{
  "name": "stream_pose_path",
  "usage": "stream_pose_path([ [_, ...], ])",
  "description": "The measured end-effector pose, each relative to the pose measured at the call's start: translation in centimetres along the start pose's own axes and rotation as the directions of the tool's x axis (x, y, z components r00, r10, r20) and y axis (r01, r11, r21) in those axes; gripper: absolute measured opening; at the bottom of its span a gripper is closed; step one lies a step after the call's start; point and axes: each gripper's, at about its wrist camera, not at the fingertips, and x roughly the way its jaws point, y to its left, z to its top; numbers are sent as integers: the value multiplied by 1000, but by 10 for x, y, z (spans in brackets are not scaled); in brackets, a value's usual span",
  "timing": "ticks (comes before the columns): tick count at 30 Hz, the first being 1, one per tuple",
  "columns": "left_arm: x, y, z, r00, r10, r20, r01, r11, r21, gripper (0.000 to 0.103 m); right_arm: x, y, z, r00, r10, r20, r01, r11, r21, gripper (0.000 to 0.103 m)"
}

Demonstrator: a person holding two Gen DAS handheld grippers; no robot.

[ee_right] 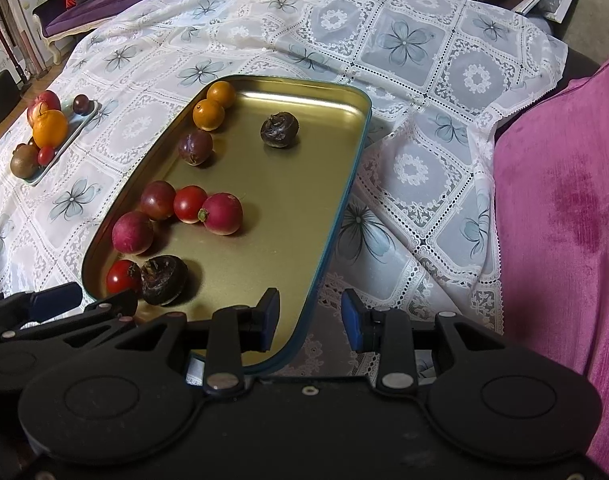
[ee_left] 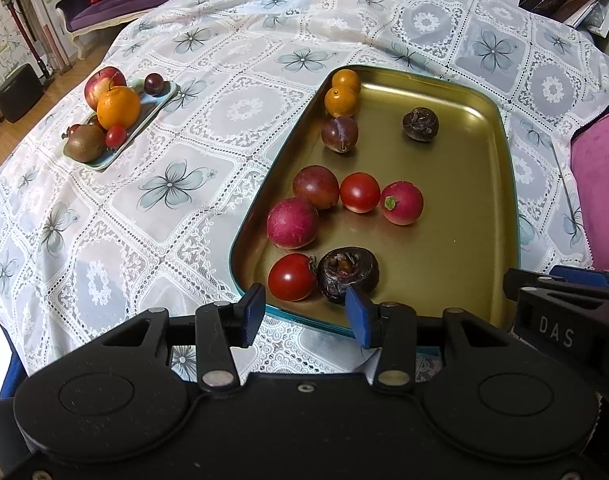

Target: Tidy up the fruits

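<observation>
Nine small fruits lie loose in the gold tray [ee_left: 464, 216], while a further heap sits on the pale plate [ee_left: 160, 106] well apart to the left on the lace-covered tabletop [ee_left: 208, 216] — by this layout the sorting looks partly done at most, though which vessel is source and which is goal cannot be told. In the tray, two small oranges [ee_left: 340, 100] touch in the far left corner; just nearer stands a dull purple plum [ee_left: 339, 134], and apart to its right a dark, wrinkled chestnut [ee_left: 420, 124]. Mid-tray, a plum, a cherry tomato [ee_left: 359, 192] and a radish [ee_left: 401, 203] with a green stem scar form a touching row, with a second radish just beside the left wall. Near the front rim a tomato [ee_left: 290, 277] touches a second dark chestnut [ee_left: 347, 276]. On the plate are an apple [ee_left: 103, 84], a large orange [ee_left: 118, 107], a kiwi [ee_left: 84, 144], a small tomato and a dark plum, crowded together. Left tongs [ee_left: 304, 314] hover over the tray's near rim, spread, nothing between the blue pads — neither pad presses the chestnut just ahead. Right tongs [ee_right: 310, 322] straddle the tray's right edge, jaws apart and not pressing on it. Nothing is held; judged so, a pick is yet to begin, most likely at the front pair.
</observation>
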Motion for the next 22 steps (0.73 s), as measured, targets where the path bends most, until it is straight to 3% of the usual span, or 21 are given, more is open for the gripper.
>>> stream_pose_path([
  [22, 1, 2, 3, 1000, -15, 6, 15, 1000, 0, 52, 1, 2, 2, 1000, 5, 3, -5, 1000, -1, 36],
])
